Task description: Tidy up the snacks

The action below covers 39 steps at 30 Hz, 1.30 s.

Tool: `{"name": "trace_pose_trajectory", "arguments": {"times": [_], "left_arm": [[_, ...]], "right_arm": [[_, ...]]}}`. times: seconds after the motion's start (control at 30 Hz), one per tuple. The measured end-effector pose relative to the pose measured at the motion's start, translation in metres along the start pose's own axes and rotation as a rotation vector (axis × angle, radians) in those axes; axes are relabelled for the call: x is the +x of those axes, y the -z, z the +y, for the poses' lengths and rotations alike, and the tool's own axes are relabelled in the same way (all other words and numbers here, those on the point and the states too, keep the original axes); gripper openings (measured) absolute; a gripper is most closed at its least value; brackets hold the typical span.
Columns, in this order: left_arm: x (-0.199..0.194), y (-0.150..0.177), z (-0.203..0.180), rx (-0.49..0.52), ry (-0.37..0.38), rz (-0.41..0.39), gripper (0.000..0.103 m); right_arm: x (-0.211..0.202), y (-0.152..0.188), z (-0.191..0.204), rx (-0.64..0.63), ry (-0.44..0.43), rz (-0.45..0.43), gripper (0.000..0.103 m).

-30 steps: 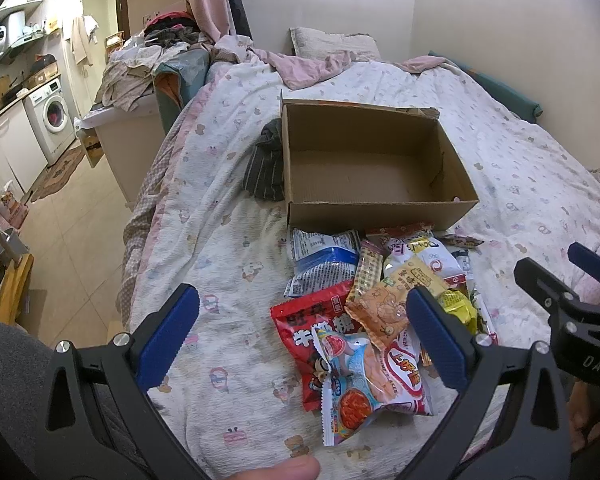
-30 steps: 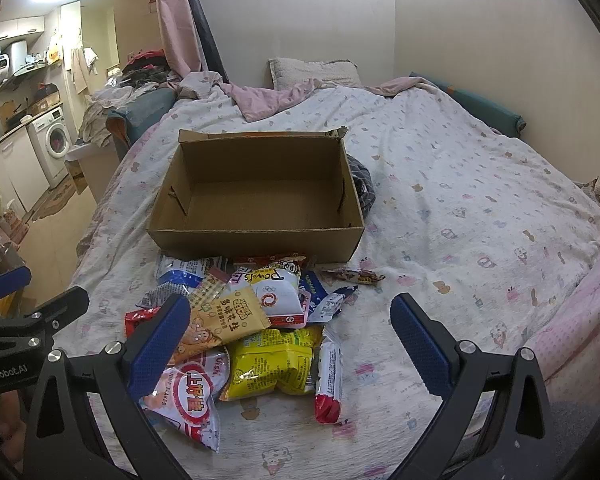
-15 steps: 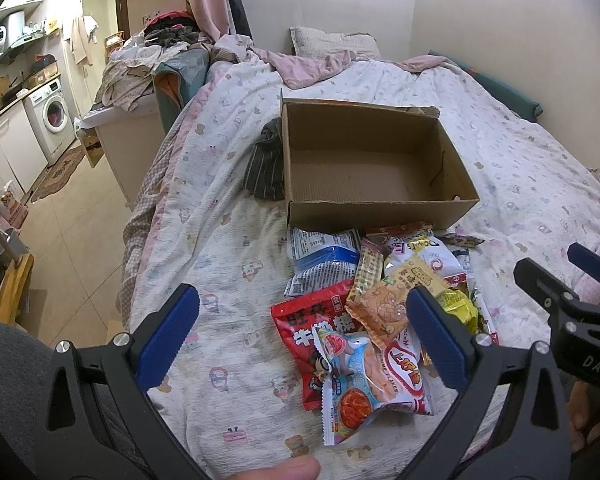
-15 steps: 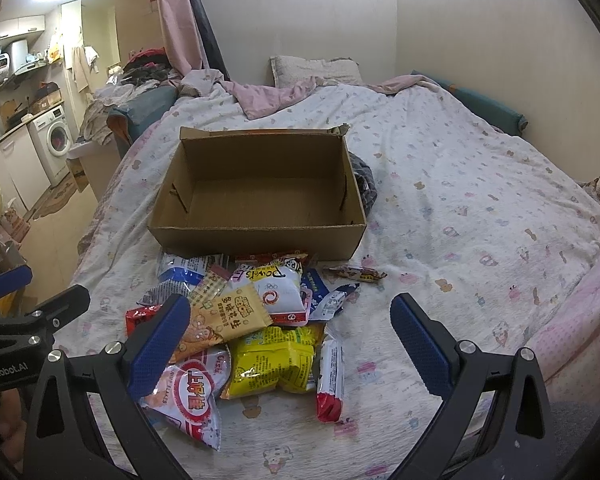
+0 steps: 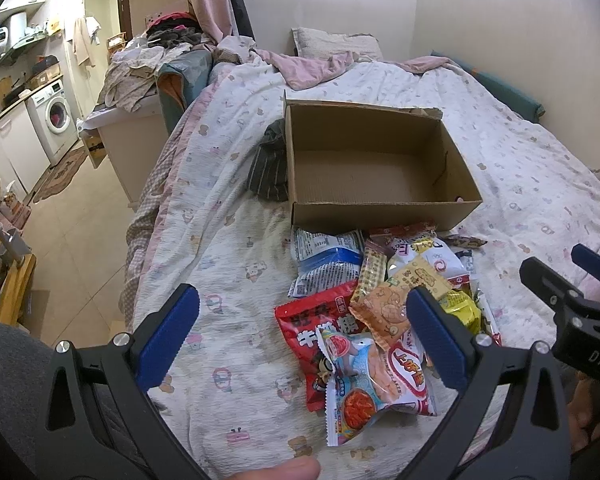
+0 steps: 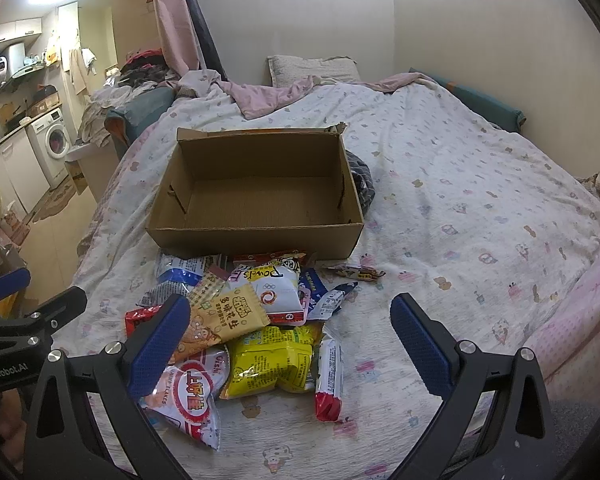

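Nothing much has moved since the earlier frames: snack pile (image 6: 244, 320) sits in the same heap, right wrist view only creeps a hair forward, left view is static. So no pick has started; task looks to be at its very beginning.

Snacks lie on the bedspread (image 6: 460, 208) just in front of the cardboard box (image 6: 256, 236), the top packets touching or nearly touching its near wall. Box is open and looks empty (a tiny pink speck in one corner in the left view, can't tell what). Nearest packets: yellow bag (image 6: 272, 360), red-and-white stick pack (image 6: 329, 372), white bag with red oval label (image 6: 192, 396), red bag (image 5: 320, 332) on the left side of the heap.

Right gripper (image 6: 292, 344) hovers over the near edge of the pile, jaws spread wide, nothing between them. Left gripper (image 5: 300, 340) likewise wide and empty, hanging above the red bag area.

A striped dark cloth (image 5: 270, 168) lies against the box's far side, out of the way. Thumb tip (image 5: 276, 470) shows at the bottom edge of the left view.

Likely next: drop onto one loose packet (yellow bag is the easy one) and carry it into the box.
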<state>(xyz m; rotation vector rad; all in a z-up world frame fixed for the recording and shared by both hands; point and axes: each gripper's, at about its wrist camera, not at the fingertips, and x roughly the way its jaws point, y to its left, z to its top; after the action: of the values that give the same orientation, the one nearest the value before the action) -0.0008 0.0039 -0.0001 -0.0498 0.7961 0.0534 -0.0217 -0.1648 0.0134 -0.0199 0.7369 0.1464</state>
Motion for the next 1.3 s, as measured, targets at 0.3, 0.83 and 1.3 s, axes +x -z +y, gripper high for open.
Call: {"name": "trace_pose_trajectory", "arguments": {"times": [0.3, 0.83, 1.3], "left_arm": [[0.004, -0.002, 0.003, -0.004, 0.011, 0.041, 0.102], [0.096, 0.016, -0.009, -0.130, 0.088, 0.699, 0.102], [0.111, 0.054, -0.086, -0.049, -0.027, 0.752, 0.102]], "right_arm": [[0.000, -0.001, -0.001, -0.002, 0.001, -0.001, 0.102], [0.000, 0.003, -0.071, 0.229, -0.012, 0.095, 0.102], [-0.012, 0.004, -0.094, 0.336, -0.082, 0.059, 0.102]]}}
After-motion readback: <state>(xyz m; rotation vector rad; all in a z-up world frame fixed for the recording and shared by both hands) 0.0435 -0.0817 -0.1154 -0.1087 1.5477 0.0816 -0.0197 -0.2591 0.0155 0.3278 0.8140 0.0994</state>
